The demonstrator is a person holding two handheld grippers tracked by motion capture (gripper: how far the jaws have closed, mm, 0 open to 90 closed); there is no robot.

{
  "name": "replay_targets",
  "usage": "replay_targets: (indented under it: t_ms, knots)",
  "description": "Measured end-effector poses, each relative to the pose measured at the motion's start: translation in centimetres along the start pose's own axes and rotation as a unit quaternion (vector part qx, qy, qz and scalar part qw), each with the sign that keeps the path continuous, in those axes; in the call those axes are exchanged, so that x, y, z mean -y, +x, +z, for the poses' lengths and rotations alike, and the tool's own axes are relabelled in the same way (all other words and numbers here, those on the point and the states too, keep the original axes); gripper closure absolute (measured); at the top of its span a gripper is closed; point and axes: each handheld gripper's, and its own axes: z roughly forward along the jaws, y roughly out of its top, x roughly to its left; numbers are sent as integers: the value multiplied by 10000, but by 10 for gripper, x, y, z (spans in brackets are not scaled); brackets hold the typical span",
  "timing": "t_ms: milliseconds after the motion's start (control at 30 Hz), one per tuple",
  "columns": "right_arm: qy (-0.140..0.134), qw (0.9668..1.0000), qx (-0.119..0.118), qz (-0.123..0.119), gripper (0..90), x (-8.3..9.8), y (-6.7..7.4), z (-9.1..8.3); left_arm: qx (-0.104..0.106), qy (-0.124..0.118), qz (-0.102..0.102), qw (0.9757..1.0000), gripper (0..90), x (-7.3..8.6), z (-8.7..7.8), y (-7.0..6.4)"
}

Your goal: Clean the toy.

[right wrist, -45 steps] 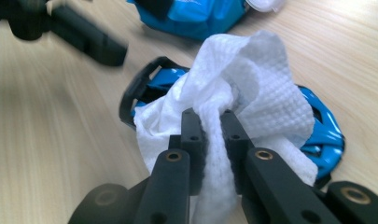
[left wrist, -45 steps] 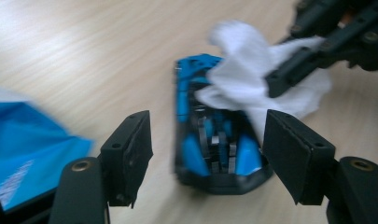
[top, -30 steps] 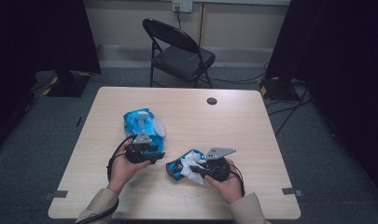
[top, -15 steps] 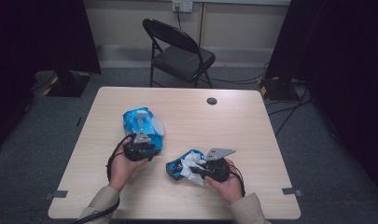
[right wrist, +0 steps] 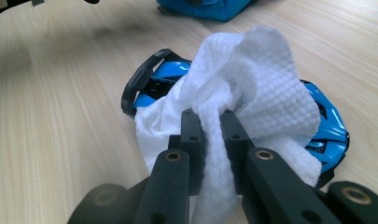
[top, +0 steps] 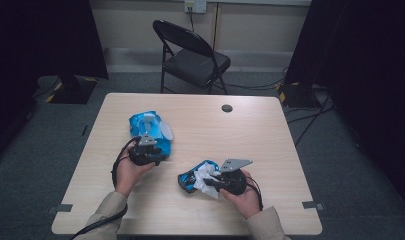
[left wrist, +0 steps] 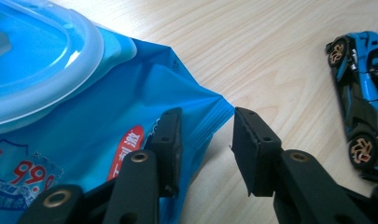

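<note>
A blue wet-wipe pack (top: 151,127) with a pale lid lies on the table's left half. My left gripper (top: 151,147) is at its near edge. In the left gripper view the pack's (left wrist: 84,107) crimped corner lies between the jaws of the left gripper (left wrist: 206,135). Those jaws have just been opening and stand apart, not pressing on it. My right gripper (right wrist: 209,126) is shut on a white wipe (right wrist: 256,79). The wipe is draped over a blue toy car (right wrist: 161,77). From above, the car (top: 190,180) and wipe (top: 205,175) sit left of the right gripper (top: 212,182).
The wooden table (top: 270,135) has a small black grommet (top: 227,108) near its far edge. A black folding chair (top: 195,57) stands behind the table. Cables run over the floor at the right. The toy car (left wrist: 361,107) lies right of the left jaws.
My left gripper has shifted slightly to the left along the pack's near edge. The right gripper, the wipe and the car have stayed where they were.
</note>
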Motion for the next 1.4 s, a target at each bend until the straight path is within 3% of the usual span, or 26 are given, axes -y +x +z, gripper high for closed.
replay_targets:
  t_ms: [133,300,533,767,1200,1300,1400]
  knots:
    - [-15,10000,-35,-31,836,0,0,-1,105,-39,11,9999,503,-1,-6,-8]
    - [-77,9999,-93,-6,836,-3,3,0,564,-120,57,9983,440,5,-14,-28]
    - [-124,9997,-201,-63,836,-9,9,2,1190,-257,376,9919,362,7,-26,-62]
    - [-183,9993,-329,-66,834,-12,13,7,1481,-398,754,9853,342,-1,-26,-84]
    - [-198,9986,-458,-173,835,-14,18,12,1700,-209,983,9803,509,1,-14,-88]
    - [-222,9982,-516,-218,835,-16,20,12,1900,-193,902,9774,647,1,-17,-87]
    - [-271,9978,-574,-215,825,-17,21,13,1905,-69,889,9776,807,0,-19,-86]
